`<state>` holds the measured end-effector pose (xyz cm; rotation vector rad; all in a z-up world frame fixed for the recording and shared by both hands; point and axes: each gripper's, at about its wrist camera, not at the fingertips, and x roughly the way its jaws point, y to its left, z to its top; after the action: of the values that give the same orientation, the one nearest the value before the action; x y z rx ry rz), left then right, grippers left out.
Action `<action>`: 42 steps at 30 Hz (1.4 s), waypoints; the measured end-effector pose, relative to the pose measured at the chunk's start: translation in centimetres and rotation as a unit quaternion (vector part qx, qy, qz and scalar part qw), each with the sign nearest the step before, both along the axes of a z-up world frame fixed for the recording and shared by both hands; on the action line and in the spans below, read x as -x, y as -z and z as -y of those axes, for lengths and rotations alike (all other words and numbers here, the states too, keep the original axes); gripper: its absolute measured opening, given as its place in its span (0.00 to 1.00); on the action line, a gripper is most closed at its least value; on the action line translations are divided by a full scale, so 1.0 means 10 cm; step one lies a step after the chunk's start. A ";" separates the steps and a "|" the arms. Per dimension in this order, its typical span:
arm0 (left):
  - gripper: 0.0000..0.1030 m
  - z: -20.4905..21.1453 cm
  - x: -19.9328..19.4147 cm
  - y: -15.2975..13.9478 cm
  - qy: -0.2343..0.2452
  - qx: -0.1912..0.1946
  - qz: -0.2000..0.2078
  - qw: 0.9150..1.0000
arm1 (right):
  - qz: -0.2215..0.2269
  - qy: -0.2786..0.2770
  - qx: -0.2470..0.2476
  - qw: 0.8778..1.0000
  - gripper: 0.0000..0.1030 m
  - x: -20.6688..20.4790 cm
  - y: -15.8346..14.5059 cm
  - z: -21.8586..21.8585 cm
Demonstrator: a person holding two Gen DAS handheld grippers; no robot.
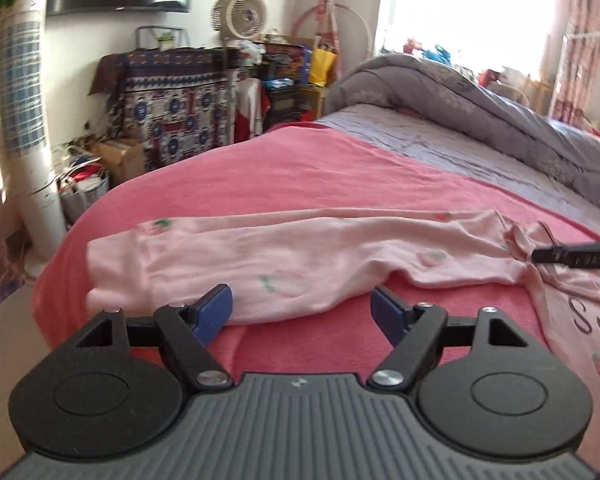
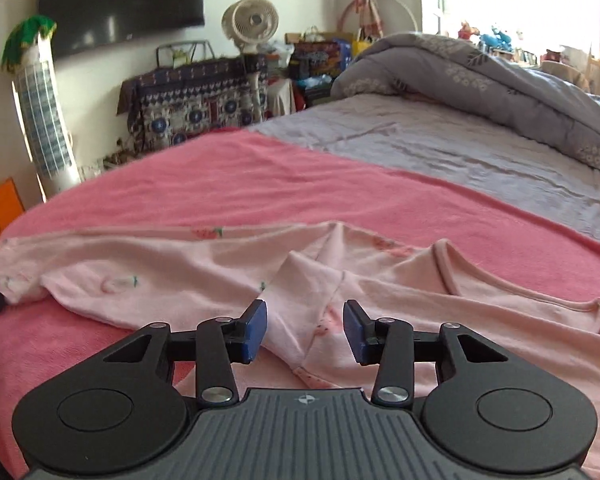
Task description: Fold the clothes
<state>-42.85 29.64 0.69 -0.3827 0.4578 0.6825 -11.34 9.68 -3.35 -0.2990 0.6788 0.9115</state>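
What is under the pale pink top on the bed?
The pale pink top lies on a pink blanket, which covers the grey sheet. Whatever lies directly beneath the top is hidden.

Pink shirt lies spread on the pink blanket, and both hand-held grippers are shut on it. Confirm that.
Wrong on the grip. The left hand-held gripper and right hand-held gripper are open, as each wrist view shows. The pink shirt does lie on the pink blanket.
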 end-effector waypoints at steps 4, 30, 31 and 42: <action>0.77 -0.27 0.43 0.00 -0.067 0.029 0.070 0.995 | 0.000 0.006 -0.031 0.999 0.48 0.02 0.07 0.05; 0.51 -1.50 1.03 0.63 -0.038 0.228 0.210 0.950 | 0.010 -0.001 -0.023 1.000 0.55 0.03 0.12 -0.01; 0.41 -1.49 1.05 0.62 -0.034 0.227 0.215 0.949 | 0.010 -0.001 -0.023 1.000 0.55 0.03 0.12 -0.01; 0.13 -1.62 1.06 0.58 0.006 0.247 0.273 0.930 | 0.012 -0.001 -0.021 1.000 0.57 0.05 0.13 -0.02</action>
<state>-53.47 45.83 -5.13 -1.0150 0.0901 0.4120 -11.85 9.87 -4.62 -0.2732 0.6365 0.9211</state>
